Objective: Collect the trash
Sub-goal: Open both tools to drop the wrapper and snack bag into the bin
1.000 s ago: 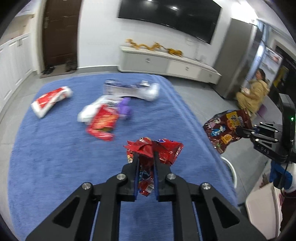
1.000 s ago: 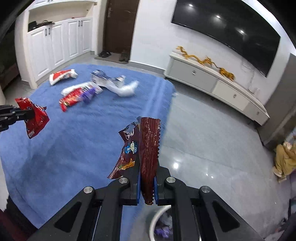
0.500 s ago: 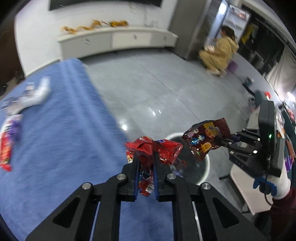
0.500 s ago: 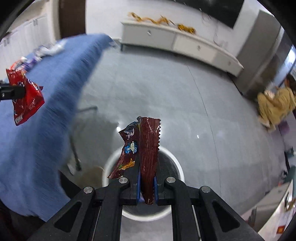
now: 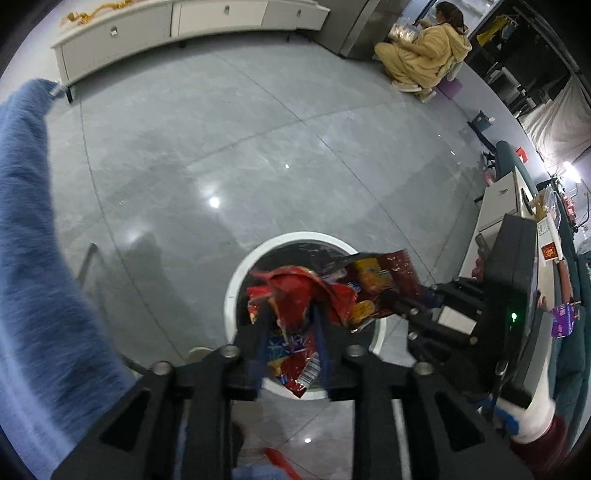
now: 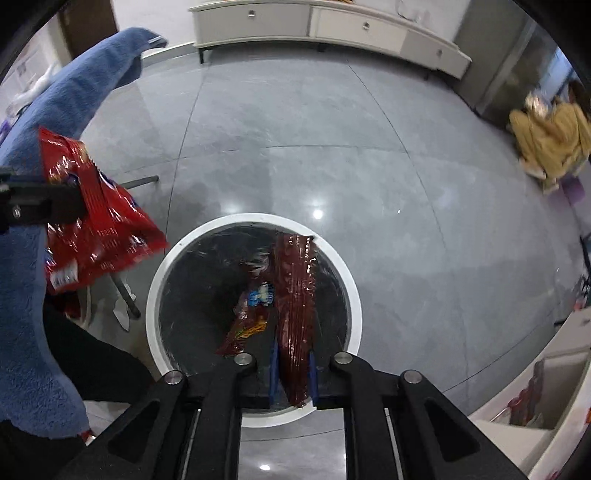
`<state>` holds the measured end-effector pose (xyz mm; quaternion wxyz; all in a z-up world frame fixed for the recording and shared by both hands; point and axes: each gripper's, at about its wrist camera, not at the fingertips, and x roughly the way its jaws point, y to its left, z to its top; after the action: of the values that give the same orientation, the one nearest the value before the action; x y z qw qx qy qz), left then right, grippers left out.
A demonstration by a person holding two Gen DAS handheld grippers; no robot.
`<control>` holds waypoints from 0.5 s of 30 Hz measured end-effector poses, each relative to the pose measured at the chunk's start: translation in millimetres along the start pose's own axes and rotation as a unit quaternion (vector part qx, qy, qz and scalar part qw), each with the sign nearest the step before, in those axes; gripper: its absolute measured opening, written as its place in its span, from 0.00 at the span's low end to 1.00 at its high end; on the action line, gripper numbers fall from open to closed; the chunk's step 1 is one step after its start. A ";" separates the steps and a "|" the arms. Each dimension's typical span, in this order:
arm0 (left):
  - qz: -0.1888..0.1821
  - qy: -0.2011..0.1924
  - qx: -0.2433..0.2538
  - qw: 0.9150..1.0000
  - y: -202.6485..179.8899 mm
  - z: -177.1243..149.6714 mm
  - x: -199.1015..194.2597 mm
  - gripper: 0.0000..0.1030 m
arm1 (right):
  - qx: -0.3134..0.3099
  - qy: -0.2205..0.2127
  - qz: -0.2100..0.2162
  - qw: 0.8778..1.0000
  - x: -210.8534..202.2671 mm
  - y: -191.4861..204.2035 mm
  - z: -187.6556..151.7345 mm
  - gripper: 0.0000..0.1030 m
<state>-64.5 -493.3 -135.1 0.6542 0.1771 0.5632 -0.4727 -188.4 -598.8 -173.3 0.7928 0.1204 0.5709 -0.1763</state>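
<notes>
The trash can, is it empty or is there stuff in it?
Cannot tell. The trash can has a dark liner, but the maroon wrapper held in the right gripper hangs in front of its inside, hiding the bottom.

A home living room, seen from above through two wide-angle cameras. A glossy grey tiled floor reflects ceiling lights, and a long, low white media cabinet with drawers runs along the far wall, while a soft blue fleece cover drapes over furniture on the near left. A round white-rimmed waste bin with a black liner stands on the floor in the near middle, and far to the right a person in a yellow hooded robe crouches beside a tall grey cabinet.
</notes>
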 end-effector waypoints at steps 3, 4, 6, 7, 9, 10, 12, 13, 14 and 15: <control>-0.006 0.013 -0.010 1.000 -0.9 3.8 15.6 0.40 | 0.019 0.006 0.005 1.000 8.1 -4.6 2.6 0.23; -0.009 0.018 -0.014 1.000 0.3 4.1 20.1 0.41 | 0.022 0.007 0.003 1.000 9.9 -4.7 1.9 0.33; -0.010 0.024 -0.017 1.000 0.0 6.5 27.4 0.41 | 0.028 0.007 0.003 1.000 10.3 -6.8 -0.4 0.36; -0.011 0.027 -0.017 0.999 0.5 7.2 29.9 0.42 | 0.029 0.007 0.002 1.000 10.1 -7.2 -1.9 0.36; -0.016 0.029 -0.020 0.999 2.4 6.5 31.3 0.42 | 0.028 0.009 -0.005 1.000 9.4 -7.4 -1.9 0.36; -0.019 0.029 -0.022 0.999 2.0 5.7 30.3 0.42 | 0.026 0.009 -0.008 1.000 8.1 -7.4 -1.6 0.36; -0.024 0.023 -0.022 0.999 2.9 4.9 25.4 0.42 | 0.019 0.007 -0.015 1.000 5.4 -5.5 -0.7 0.36; -0.023 0.017 -0.020 0.999 3.4 3.4 19.5 0.42 | 0.014 0.006 -0.018 1.000 4.0 -3.4 0.7 0.36; -0.021 0.011 -0.019 1.000 4.5 3.1 14.7 0.42 | 0.009 0.005 -0.021 1.000 0.4 -0.9 3.0 0.36; -0.021 0.005 -0.019 1.000 5.0 1.5 9.1 0.42 | 0.005 0.004 -0.022 1.000 -0.4 -0.1 4.4 0.36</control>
<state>-60.3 -495.7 -144.3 0.6445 0.1557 0.5790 -0.4745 -184.8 -600.6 -171.6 0.7859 0.1128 0.5755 -0.1960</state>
